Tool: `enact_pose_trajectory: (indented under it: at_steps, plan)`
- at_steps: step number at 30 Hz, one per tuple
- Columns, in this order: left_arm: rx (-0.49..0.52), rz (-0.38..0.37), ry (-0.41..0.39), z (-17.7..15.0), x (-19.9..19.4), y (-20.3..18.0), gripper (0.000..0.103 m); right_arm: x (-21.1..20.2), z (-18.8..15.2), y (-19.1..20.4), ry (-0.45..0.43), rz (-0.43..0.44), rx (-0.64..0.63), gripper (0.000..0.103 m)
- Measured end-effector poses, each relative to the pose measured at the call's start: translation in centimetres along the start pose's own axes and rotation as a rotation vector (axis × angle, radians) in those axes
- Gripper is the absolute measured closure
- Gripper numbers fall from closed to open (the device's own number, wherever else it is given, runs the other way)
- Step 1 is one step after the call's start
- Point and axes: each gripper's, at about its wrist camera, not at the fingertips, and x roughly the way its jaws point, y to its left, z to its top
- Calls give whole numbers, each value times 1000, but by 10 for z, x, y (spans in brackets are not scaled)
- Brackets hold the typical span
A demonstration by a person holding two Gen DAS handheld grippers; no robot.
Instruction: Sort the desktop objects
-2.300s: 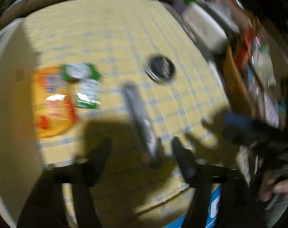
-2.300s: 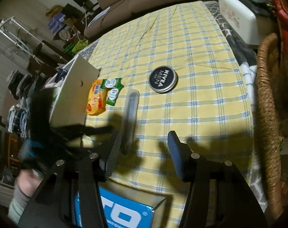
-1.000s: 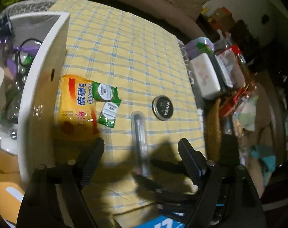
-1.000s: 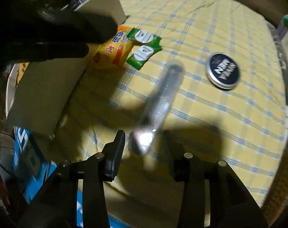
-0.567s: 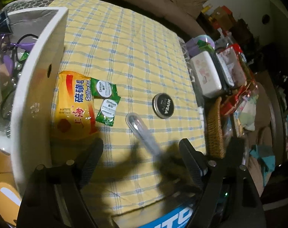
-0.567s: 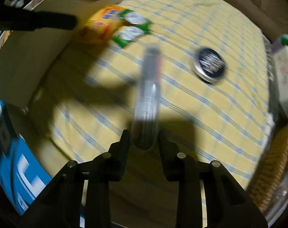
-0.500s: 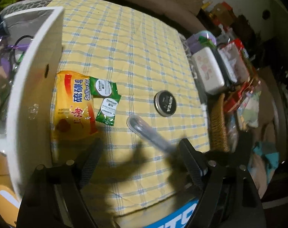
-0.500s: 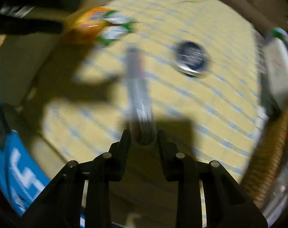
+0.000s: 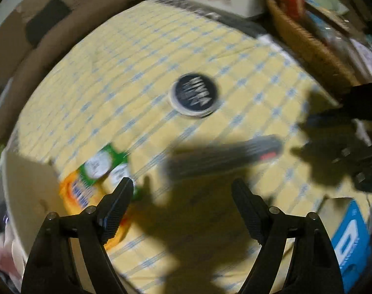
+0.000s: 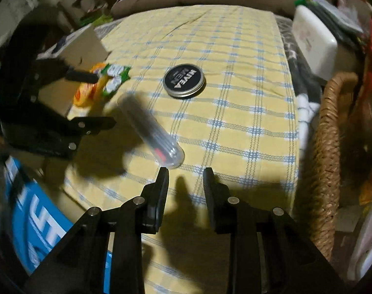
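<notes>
A clear plastic tube [image 10: 150,129] with a red mark near one end lies slanted on the yellow checked cloth [image 10: 235,127], just beyond my right gripper [image 10: 186,177]. Its jaws stand a narrow gap apart with only cloth between them. In the blurred left wrist view the tube [image 9: 222,156] lies crosswise ahead of my left gripper [image 9: 182,196], which is wide open and holds nothing. A dark round Nivea tin [image 10: 184,80] sits farther back. Green sachets [image 10: 116,77] rest on an orange packet [image 10: 86,93] by a white box [image 9: 26,191].
A wicker basket [image 10: 330,147] and a white case [image 10: 313,41] line the right side. A blue carton [image 10: 36,223] sits at the table's near edge. My left gripper [image 10: 97,100] hangs over the left part of the cloth in the right wrist view.
The tube was pinched between my right gripper's fingers; now it is out of them and lies beyond the tips. My left gripper rolled and swung over the cloth towards the tube.
</notes>
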Motion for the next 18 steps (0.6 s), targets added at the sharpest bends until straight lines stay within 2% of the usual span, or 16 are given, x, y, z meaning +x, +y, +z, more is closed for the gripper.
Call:
enact_pose_trajectory:
  at_steps: [3,5,9,11,14,16,18]
  plan:
    - [6,23,1,12,3,1,19,4,2,12,2,24,-27,74]
    - [-32,-10,5,18,9,6,19,11,1,10,17,66,-5,74]
    - [-149,-68,42,21,25,21,19,28,-5,2,71,244,102,74]
    - [-182,-104,48,21,33,26,19,29,-4,-3,54,261,118,75]
    - [-212,-201,47,17,38,28,18,29,2,-11,30,229,146,76]
    - [-204,-223,49,13,38,21,18,28,6,-14,4,158,142,75]
    - [-217,-275,46,8,34,16,17,27,9,-19,-11,118,149,75]
